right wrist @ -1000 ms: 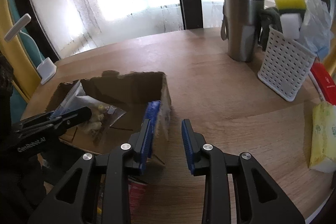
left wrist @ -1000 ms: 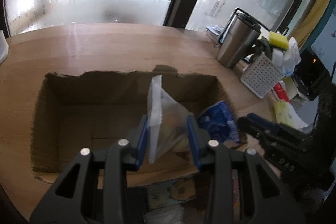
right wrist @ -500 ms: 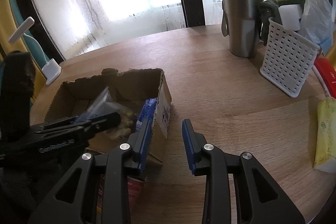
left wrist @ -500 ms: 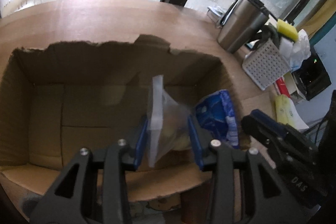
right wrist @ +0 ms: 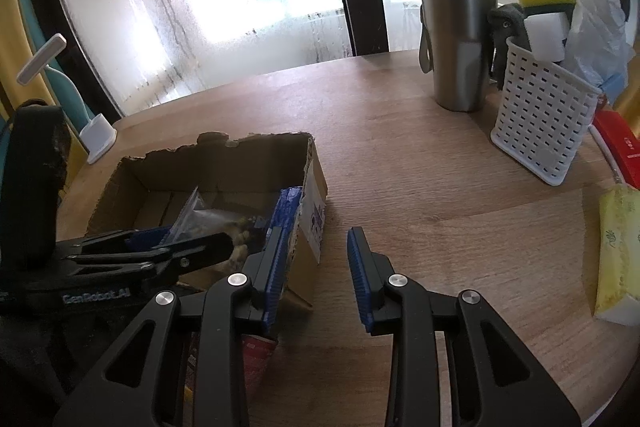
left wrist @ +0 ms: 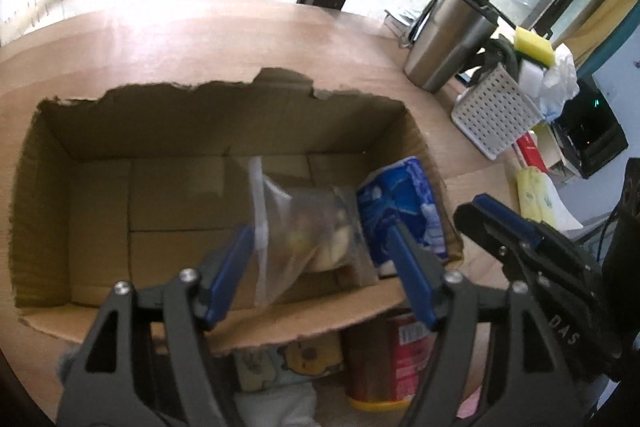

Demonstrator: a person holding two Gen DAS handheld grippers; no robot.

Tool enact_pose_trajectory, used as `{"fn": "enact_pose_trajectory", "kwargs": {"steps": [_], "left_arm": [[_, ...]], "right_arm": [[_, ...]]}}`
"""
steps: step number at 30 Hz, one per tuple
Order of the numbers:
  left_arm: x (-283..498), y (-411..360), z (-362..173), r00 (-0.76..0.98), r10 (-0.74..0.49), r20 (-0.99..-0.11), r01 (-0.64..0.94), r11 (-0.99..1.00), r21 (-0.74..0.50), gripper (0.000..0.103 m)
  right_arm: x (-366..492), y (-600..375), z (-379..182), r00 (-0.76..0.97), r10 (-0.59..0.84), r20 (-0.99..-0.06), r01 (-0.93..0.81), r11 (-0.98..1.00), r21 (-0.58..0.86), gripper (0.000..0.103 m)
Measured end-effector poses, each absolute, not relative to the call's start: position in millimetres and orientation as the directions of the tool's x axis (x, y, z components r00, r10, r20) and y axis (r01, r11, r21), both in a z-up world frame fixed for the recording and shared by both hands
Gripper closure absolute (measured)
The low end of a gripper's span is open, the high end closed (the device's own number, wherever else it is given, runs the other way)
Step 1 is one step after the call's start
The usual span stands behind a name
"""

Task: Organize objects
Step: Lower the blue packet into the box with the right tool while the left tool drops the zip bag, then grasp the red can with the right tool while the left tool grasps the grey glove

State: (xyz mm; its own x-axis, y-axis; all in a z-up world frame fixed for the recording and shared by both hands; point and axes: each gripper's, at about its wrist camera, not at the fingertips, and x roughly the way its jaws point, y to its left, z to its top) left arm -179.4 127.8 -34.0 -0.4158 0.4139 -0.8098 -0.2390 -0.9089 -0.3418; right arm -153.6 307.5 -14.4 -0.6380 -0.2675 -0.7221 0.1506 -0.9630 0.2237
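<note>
From the left wrist view, the left gripper (left wrist: 324, 259) hangs over the open cardboard box (left wrist: 224, 131) with its jaws just having been opening; the clear bag (left wrist: 308, 231) of small pieces sits between them, the left pad near its sealed edge and the right pad apart from it, and the blue packet (left wrist: 404, 199) leans against the box wall just right of the jaws. From the right wrist view, the right gripper (right wrist: 316, 275) holds its jaws part open around nothing over the wooden worktop (right wrist: 420, 195), the box corner just left of them and the steel tumbler (right wrist: 456, 43) and white basket (right wrist: 540, 123) well ahead to the right.
</note>
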Motion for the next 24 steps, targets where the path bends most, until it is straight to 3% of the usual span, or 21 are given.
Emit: {"fn": "enact_pose_trajectory", "kwargs": {"steps": [24], "left_arm": [[-137,72,1,-0.552,0.356,-0.754,-0.229,-0.934,-0.273,0.031]], "right_arm": [[-119,290,1,-0.656,-0.268,-0.706,0.160,-0.963,0.217,0.063]]}}
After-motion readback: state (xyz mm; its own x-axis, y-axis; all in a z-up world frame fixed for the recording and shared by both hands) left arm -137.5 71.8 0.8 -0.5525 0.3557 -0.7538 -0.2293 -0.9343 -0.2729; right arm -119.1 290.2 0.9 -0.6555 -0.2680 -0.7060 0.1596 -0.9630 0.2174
